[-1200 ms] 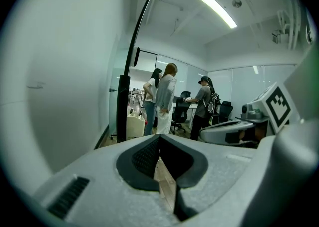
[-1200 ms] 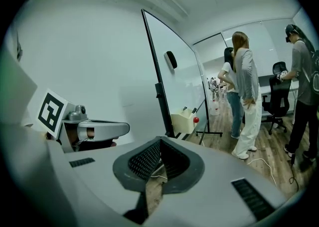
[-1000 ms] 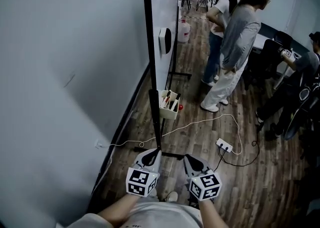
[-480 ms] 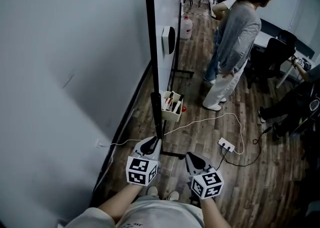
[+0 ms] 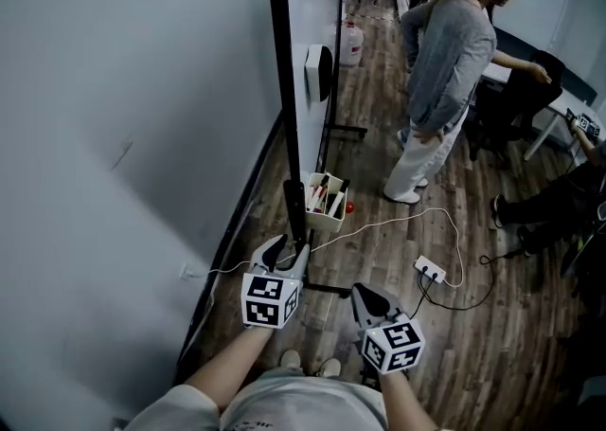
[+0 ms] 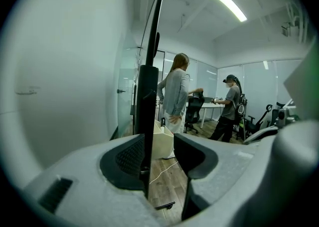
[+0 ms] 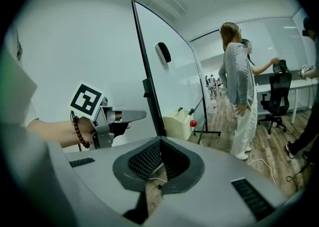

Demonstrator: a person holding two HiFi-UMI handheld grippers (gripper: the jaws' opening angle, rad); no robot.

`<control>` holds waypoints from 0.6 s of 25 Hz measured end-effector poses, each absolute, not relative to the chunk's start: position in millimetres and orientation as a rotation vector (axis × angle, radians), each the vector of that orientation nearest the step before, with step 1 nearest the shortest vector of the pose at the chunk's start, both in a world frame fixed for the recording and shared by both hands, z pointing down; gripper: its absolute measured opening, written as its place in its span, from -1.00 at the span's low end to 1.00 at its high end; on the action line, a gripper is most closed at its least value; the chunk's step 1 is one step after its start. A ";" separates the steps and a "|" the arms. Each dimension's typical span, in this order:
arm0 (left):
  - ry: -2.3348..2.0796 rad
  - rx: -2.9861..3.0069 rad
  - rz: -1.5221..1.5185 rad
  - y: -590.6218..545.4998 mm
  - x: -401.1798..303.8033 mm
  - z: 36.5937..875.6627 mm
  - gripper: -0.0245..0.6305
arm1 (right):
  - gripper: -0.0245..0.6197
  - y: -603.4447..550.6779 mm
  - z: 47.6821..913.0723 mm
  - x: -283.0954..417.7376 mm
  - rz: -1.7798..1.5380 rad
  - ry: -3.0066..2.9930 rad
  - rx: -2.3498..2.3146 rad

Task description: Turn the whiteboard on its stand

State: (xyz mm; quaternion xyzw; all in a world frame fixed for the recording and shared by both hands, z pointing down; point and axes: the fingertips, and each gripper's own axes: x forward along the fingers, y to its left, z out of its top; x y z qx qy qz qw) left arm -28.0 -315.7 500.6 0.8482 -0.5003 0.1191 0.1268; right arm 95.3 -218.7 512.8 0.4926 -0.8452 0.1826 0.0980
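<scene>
The whiteboard (image 5: 313, 3) stands edge-on ahead of me, and its black frame edge (image 5: 280, 98) runs down to the left gripper (image 5: 287, 247). In the left gripper view the frame bar (image 6: 147, 101) rises between the jaws of the left gripper (image 6: 162, 146), which are opening. It lies against the left pad, with a gap to the right pad. The right gripper (image 5: 365, 295) hangs lower right of it, shut on nothing and clear of the board. From the right gripper (image 7: 159, 146) view I see the board face (image 7: 172, 79) and the left gripper (image 7: 132, 116) at its frame.
A grey wall (image 5: 123, 135) runs close along the left. A cream marker box (image 5: 322, 204) and an eraser (image 5: 317, 71) hang on the board. The stand's foot (image 5: 331, 289), a white cable and a power strip (image 5: 426, 274) lie on the floor. A person (image 5: 445, 69) stands to the right.
The left gripper has slid forward along the frame edge and its jaws have spread apart. The right gripper has barely moved. The people at the right have shifted.
</scene>
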 end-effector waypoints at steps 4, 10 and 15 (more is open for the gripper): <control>-1.473 2.463 0.353 -336.1 -29.6 502.0 -0.28 | -0.90 -228.5 518.3 92.9 0.550 -2.487 1.455; -1.483 2.456 0.365 -363.4 -29.6 507.4 -0.20 | -0.90 -240.1 519.3 88.6 0.556 -2.478 1.466; -1.491 2.453 0.378 -381.5 -26.7 512.0 -0.18 | -0.90 -243.8 523.4 87.5 0.570 -2.465 1.476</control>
